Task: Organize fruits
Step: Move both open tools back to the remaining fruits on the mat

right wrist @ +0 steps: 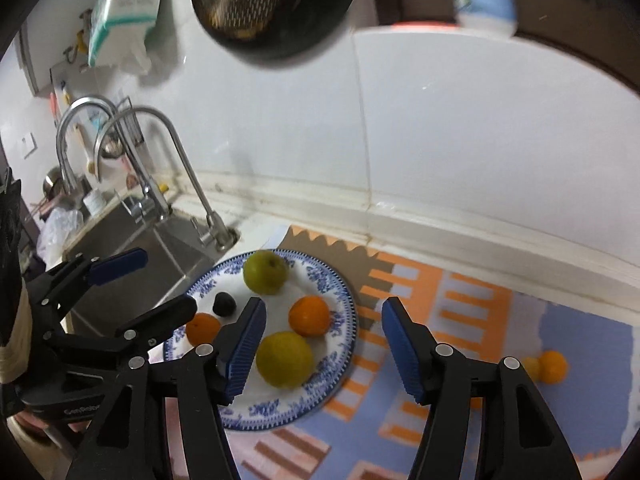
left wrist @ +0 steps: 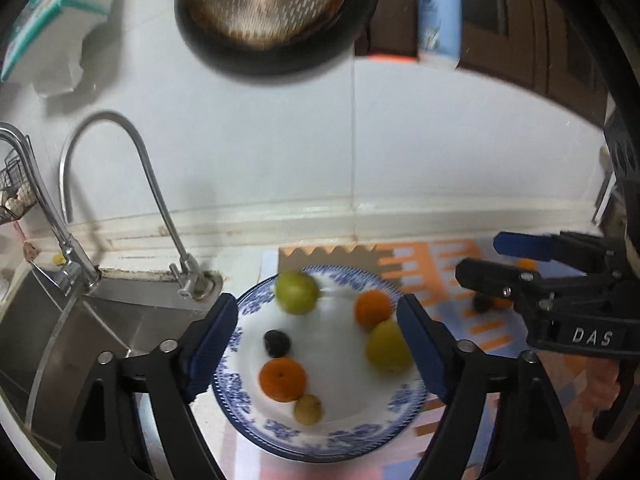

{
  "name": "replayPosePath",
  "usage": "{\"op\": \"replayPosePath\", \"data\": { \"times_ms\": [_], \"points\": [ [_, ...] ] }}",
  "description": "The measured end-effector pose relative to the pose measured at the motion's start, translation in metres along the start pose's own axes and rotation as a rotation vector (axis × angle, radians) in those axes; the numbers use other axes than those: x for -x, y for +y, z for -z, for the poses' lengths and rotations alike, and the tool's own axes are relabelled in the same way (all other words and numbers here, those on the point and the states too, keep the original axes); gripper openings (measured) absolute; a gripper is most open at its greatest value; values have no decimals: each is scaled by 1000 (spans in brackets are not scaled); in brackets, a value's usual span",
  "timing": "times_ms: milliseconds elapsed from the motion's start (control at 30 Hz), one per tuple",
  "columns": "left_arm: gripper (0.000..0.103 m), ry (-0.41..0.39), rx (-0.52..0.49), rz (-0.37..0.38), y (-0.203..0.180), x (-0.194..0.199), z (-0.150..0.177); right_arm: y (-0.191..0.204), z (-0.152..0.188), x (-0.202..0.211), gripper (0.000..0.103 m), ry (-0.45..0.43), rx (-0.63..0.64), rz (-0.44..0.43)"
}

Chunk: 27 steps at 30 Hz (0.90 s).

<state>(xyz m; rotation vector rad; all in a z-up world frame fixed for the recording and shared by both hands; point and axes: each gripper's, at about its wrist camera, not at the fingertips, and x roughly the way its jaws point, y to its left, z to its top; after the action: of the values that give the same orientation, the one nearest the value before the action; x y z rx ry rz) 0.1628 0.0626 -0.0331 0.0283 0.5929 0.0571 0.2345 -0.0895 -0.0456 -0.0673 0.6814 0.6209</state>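
Observation:
A blue-and-white plate (left wrist: 320,440) holds two green fruits (left wrist: 297,293) (left wrist: 389,346), two oranges (left wrist: 373,309) (left wrist: 282,379), a dark plum (left wrist: 277,343) and a small yellow fruit (left wrist: 308,409). My left gripper (left wrist: 316,320) hovers above the plate, open, with nothing pressed between its pads. The right gripper (right wrist: 323,312) is open too, above the plate's (right wrist: 344,300) right side, over an orange (right wrist: 309,316) and a green fruit (right wrist: 285,359). Each gripper shows in the other's view: right (left wrist: 478,258), left (right wrist: 168,280). An orange (right wrist: 554,366) and a small yellow fruit (right wrist: 532,367) lie loose on the mat.
A steel sink (left wrist: 100,332) with two curved faucets (left wrist: 152,184) lies left of the plate. An orange-and-blue patterned mat (right wrist: 480,320) covers the counter to the right. A dark pan (left wrist: 272,12), a bottle (left wrist: 439,12) and a tissue pack (right wrist: 124,0) hang on the white wall.

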Motion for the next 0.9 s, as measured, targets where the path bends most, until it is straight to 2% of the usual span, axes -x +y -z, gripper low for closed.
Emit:
{"op": "replayPosePath", "data": {
  "times_ms": [233,433,667,900],
  "points": [
    [96,-81,23,23,-29,29,-8,-12,8,61,75,-116,-24,107],
    [98,-117,-7,66,-57,36,-15,-31,18,99,76,-179,-43,198],
    [98,-146,-72,109,-91,27,-15,-58,32,119,76,-195,-55,294],
    [98,-124,-125,123,-118,6,-8,-88,44,120,76,-172,-77,369]
  ]
}}
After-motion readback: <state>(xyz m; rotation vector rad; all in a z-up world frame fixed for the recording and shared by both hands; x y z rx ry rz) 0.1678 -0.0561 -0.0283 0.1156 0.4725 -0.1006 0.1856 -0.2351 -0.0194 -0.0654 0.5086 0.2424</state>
